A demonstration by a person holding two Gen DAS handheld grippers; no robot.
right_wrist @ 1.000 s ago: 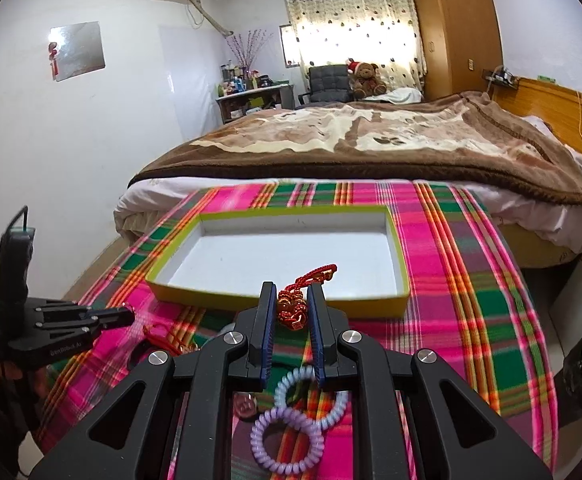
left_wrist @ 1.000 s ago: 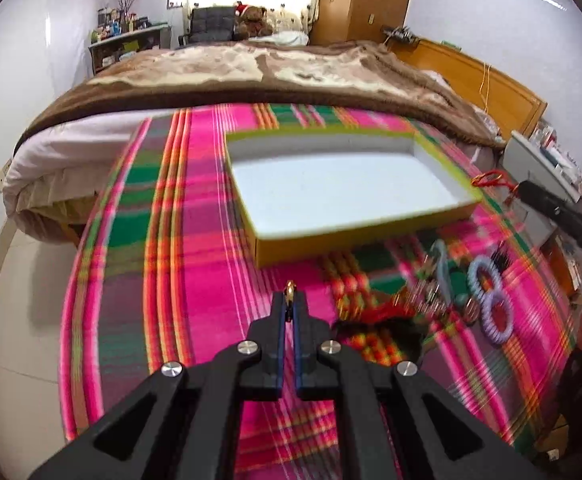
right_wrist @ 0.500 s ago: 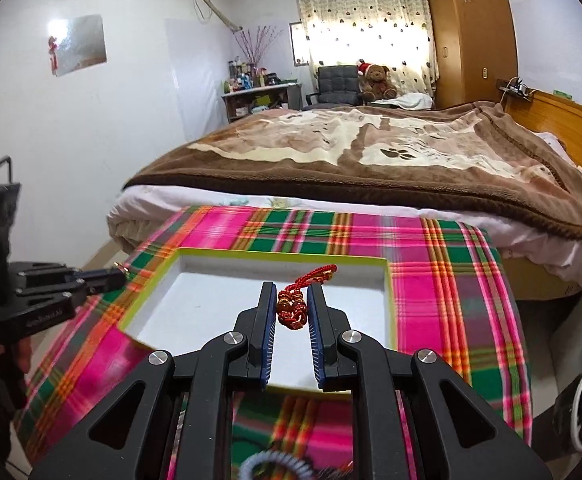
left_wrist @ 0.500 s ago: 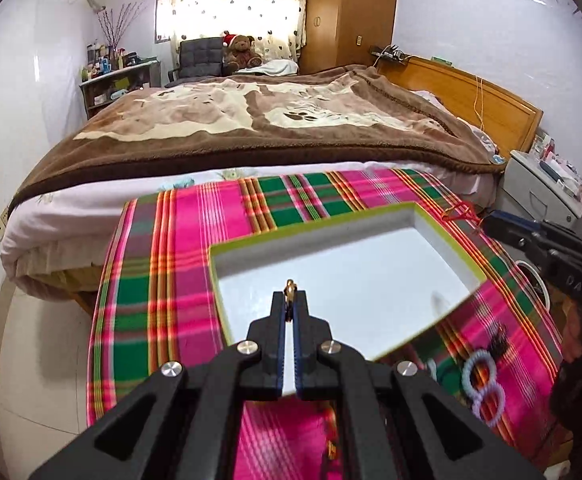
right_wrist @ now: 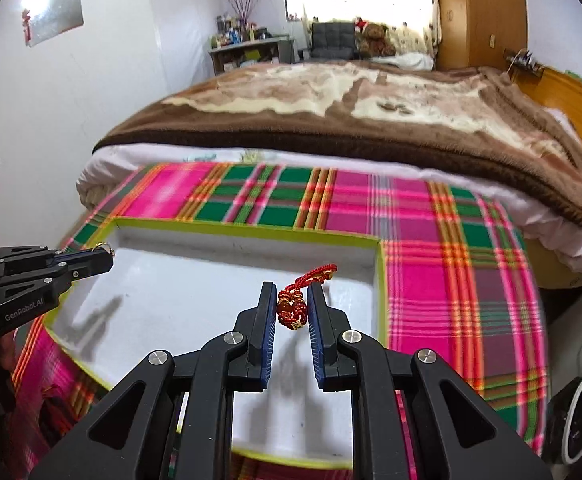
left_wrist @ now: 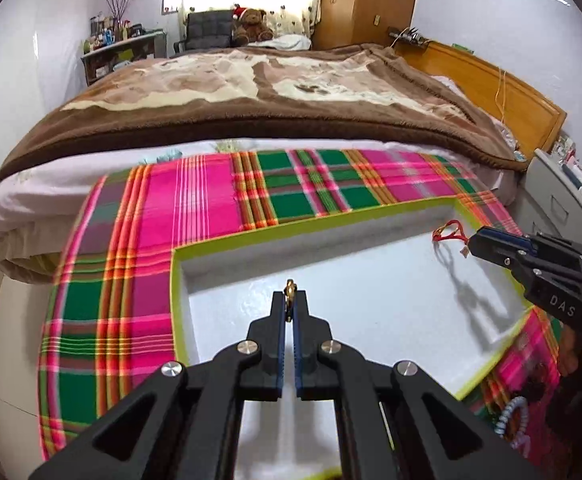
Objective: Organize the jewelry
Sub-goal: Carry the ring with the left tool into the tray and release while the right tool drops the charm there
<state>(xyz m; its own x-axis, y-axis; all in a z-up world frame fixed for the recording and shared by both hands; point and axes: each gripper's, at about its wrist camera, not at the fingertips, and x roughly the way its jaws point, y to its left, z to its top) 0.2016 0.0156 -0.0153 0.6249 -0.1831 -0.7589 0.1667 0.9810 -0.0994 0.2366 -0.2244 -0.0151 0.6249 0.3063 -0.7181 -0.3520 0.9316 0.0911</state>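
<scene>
A shallow white box with a lime-green rim [left_wrist: 251,234] [right_wrist: 251,233] lies on the pink and green plaid cloth. My left gripper [left_wrist: 290,298] is shut on a small gold ring [left_wrist: 290,289] and hangs over the box's left part; it also shows in the right wrist view [right_wrist: 105,258]. My right gripper [right_wrist: 293,300] is shut on a red knotted cord charm with beads [right_wrist: 291,310] over the box's right part; it shows in the left wrist view [left_wrist: 475,245] with the red cord loop [left_wrist: 449,232] hanging out.
Blue and purple coil hair ties [left_wrist: 511,420] and other trinkets lie on the cloth near the box's near right corner. A bed with a brown blanket [left_wrist: 271,92] is behind the table. A white drawer unit [left_wrist: 559,196] stands at the right.
Both grippers have moved forward from above the loose jewelry pile to over the inside of the box, each still holding its piece.
</scene>
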